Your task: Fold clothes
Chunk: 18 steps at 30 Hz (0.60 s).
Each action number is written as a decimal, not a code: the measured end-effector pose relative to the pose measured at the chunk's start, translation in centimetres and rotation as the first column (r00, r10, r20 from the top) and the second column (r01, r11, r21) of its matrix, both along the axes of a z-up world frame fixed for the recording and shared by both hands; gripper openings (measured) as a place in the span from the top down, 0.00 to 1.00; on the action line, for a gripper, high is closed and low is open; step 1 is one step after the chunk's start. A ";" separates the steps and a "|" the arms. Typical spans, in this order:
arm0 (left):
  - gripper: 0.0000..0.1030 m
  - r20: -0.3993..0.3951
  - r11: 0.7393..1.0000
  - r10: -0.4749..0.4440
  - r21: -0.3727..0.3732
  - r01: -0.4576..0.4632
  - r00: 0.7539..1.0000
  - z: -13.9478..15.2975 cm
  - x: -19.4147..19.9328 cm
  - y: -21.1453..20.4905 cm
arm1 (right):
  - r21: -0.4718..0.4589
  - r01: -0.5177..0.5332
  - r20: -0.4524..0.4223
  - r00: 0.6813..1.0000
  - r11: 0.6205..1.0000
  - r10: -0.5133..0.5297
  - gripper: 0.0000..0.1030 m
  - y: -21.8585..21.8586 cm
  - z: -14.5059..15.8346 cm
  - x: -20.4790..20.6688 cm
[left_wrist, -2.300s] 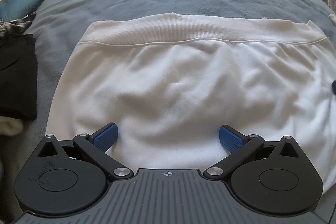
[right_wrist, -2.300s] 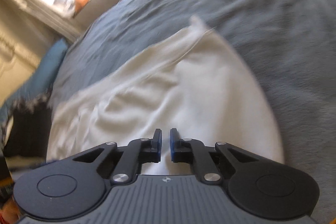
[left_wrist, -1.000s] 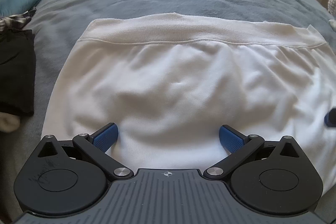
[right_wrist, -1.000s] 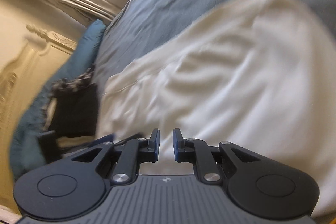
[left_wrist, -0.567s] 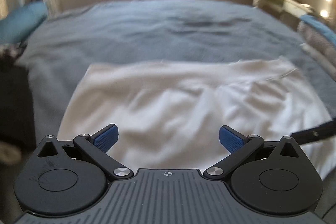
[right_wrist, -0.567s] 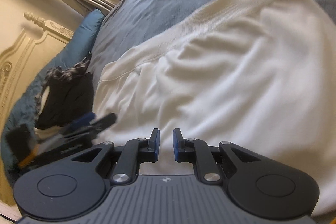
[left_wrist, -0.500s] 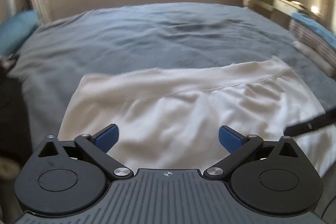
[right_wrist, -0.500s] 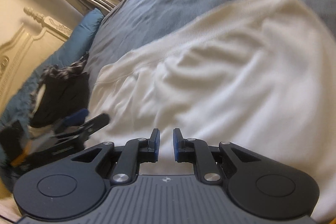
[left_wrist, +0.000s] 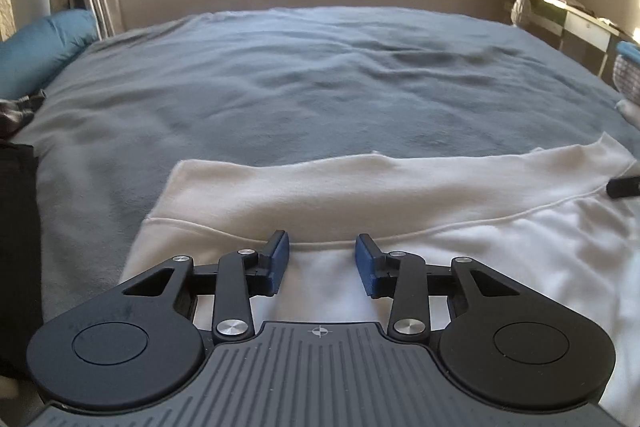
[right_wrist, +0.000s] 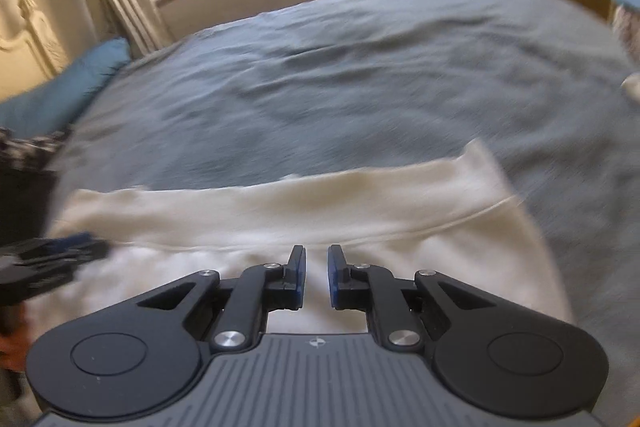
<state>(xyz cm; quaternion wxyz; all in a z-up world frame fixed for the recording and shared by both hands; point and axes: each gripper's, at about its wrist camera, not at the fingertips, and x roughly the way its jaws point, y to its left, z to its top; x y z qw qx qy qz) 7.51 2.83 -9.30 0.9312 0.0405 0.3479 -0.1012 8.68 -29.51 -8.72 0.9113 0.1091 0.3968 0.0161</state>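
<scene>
A white garment (left_wrist: 400, 195) lies flat on the grey-blue bed, its ribbed hem band on the far side. My left gripper (left_wrist: 322, 257) hovers over the garment's left part just short of the hem seam. Its jaws are closing, and only cloth lying flat shows between them. My right gripper (right_wrist: 317, 275) is over the garment (right_wrist: 320, 211) near its middle, with a narrow gap between its pads and nothing pinched. The left gripper (right_wrist: 52, 251) also shows blurred at the left of the right wrist view. The right gripper's tip (left_wrist: 624, 187) pokes in at the right edge.
The grey-blue blanket (left_wrist: 320, 87) stretches far beyond the garment. A blue pillow (left_wrist: 36, 43) and dark clothes (left_wrist: 16, 227) lie at the left. A folded pile (left_wrist: 628, 75) sits at the right edge. A window sill and a shelf stand behind the bed.
Both views have tipped up and moved toward the hem band. The left jaws have narrowed from wide open. The right view has rolled level, its narrow gap unchanged.
</scene>
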 end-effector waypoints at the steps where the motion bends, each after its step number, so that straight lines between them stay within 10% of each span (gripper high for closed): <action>1: 0.62 0.013 1.000 0.000 0.002 0.000 1.000 -0.1 0.0 0.2 | -0.027 0.012 0.011 1.000 1.000 -0.011 0.88 -0.4 -0.2 0.5; 13: 0.61 0.060 1.000 -0.007 -0.028 0.009 0.998 0.0 0.5 0.8 | 0.011 0.188 -0.003 0.982 0.982 -0.188 0.98 -7.8 -1.9 5.7; 18: 0.60 0.060 1.000 0.020 0.004 -0.020 0.998 0.4 1.9 0.8 | 0.044 -0.052 0.033 0.998 0.998 0.050 0.98 -4.1 0.2 5.0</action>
